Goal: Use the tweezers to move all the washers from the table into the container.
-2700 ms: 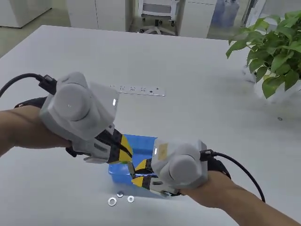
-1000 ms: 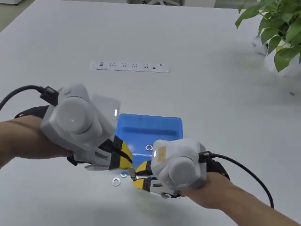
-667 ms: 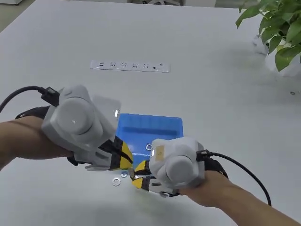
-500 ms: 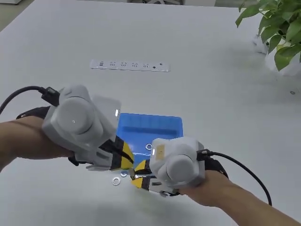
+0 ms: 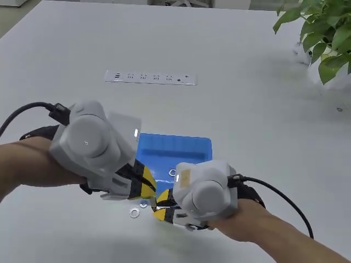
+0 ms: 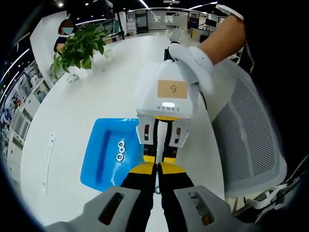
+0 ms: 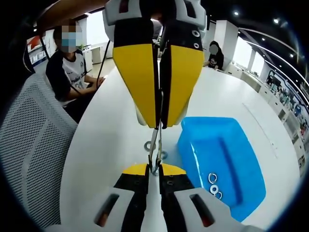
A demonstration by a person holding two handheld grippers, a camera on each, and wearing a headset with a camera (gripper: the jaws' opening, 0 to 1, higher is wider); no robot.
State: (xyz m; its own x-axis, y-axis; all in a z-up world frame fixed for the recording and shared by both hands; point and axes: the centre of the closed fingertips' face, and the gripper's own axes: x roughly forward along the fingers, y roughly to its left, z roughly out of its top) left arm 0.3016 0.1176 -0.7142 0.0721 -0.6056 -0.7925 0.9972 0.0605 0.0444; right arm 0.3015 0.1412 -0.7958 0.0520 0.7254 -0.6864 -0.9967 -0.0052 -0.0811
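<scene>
Both grippers are nose to nose over the white table [image 5: 247, 93], right at the near-left corner of the blue container [image 5: 181, 148]. The left gripper [image 5: 147, 186] has its yellow jaws clamped tight on the tweezers [image 7: 158, 128]; in the right gripper view, the thin metal legs run straight out from between them. The right gripper [image 7: 155, 170] meets them head-on, jaws drawn narrow, and the tweezers' tip end sits right between its yellow tips, pinched there as far as the view shows.

There are 2 washers on the table [image 5: 134, 212], close together just left of the container, and in the right gripper view they lie directly under the tweezers' legs. There are 3 washers in the container [image 6: 120, 150], in a short row on the blue floor.

In the head view the 2 bulky grey gripper bodies block the action. The right one covers the container's near edge, and the jaw tips and the tweezers are tucked beneath both, so the pinch cannot be read from above.

Around the work, a white power strip [image 5: 151, 78] lies on the table beyond the container, well apart from it. A leafy green plant [image 5: 323, 33] stands at the far right. A black cable [image 5: 277, 192] loops off the right gripper. A grey mesh chair [image 7: 34, 145] is at the table's edge, with a seated person [image 7: 72, 63] behind it.
</scene>
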